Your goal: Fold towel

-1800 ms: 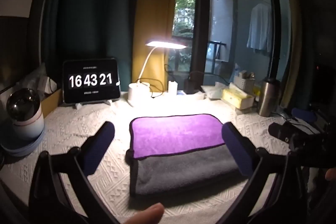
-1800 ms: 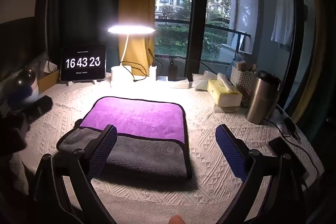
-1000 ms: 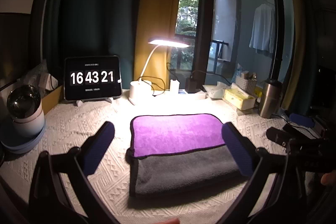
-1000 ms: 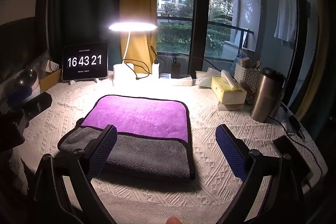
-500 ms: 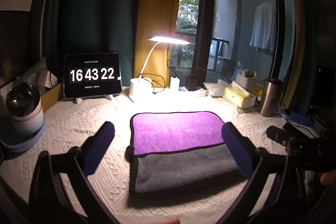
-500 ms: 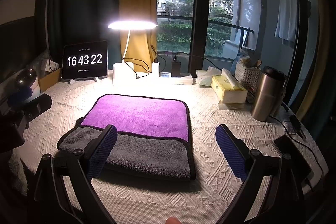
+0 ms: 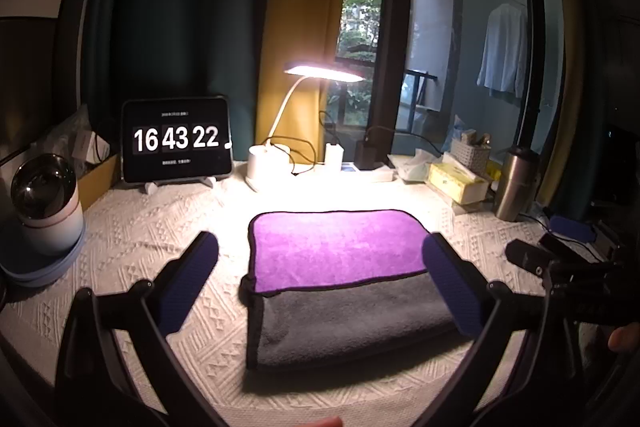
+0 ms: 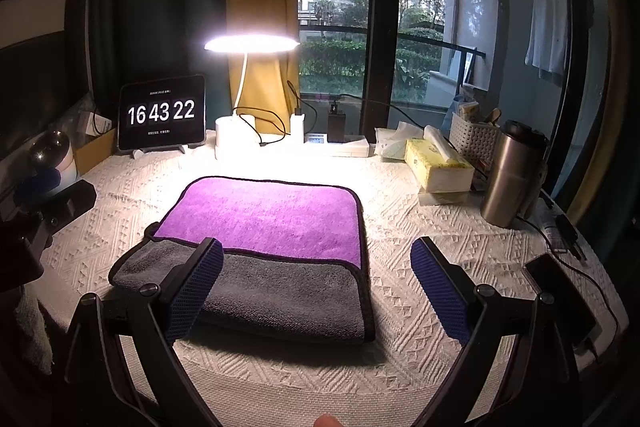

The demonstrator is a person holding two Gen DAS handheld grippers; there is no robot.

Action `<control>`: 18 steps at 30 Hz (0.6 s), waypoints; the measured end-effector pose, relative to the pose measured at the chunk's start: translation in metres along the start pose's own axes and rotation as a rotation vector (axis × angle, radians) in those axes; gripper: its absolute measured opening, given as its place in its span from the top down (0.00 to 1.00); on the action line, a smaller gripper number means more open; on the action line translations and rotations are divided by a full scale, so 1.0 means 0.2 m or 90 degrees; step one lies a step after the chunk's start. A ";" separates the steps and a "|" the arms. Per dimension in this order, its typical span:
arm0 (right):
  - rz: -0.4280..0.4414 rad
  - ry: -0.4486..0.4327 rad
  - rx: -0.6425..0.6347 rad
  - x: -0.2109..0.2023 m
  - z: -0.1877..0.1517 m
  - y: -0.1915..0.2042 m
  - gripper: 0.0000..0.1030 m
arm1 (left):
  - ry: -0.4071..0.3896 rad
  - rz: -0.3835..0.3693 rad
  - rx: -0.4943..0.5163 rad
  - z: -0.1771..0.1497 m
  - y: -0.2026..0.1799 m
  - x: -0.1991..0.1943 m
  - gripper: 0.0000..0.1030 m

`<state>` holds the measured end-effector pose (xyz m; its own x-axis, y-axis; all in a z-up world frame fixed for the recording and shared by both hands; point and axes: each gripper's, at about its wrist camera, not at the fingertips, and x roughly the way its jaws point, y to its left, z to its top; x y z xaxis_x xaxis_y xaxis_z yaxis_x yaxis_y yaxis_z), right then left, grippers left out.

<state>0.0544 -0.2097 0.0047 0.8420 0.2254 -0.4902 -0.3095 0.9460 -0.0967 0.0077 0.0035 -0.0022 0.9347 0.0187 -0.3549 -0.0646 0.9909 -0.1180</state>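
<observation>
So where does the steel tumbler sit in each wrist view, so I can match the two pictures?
Left wrist: steel tumbler at the right edge of the table, right of the yellow tissue box.
Right wrist: steel tumbler at right, larger, again just right of the tissue box.
Shared landmark: the clock tablet reading 16 43 22, far left.

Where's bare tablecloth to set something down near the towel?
Free: the cloth between towel and steel tumbler, and the left strip between towel and clock tablet. Crowded: the back edge, with lamp base, chargers, tissue box and basket. Both grippers, left and right, are open.
</observation>
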 end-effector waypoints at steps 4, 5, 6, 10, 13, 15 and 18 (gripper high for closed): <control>0.000 0.001 0.000 0.00 0.00 0.00 0.06 | 0.005 0.001 -0.001 0.00 0.01 0.01 0.01; 0.001 0.001 0.000 0.00 0.00 0.00 0.06 | 0.006 0.001 -0.001 0.00 0.01 0.01 0.01; 0.001 0.001 0.000 0.00 0.00 0.00 0.06 | 0.005 0.001 -0.002 0.01 0.01 0.01 0.01; 0.002 0.001 0.001 0.00 0.01 0.00 0.06 | 0.006 0.000 -0.001 0.01 0.01 0.01 0.01; 0.003 0.003 0.001 0.00 0.01 0.00 0.06 | 0.008 0.000 -0.001 0.01 0.02 0.02 0.01; 0.004 0.005 0.001 0.00 0.02 0.01 0.06 | 0.009 0.003 -0.001 0.01 0.01 0.02 0.01; 0.005 0.007 0.001 0.01 0.02 0.01 0.06 | 0.009 0.004 -0.004 0.01 0.02 0.02 0.01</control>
<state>0.0574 -0.2070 0.0075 0.8350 0.2298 -0.4999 -0.3148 0.9448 -0.0914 0.0119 0.0079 -0.0018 0.9290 0.0227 -0.3693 -0.0728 0.9898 -0.1222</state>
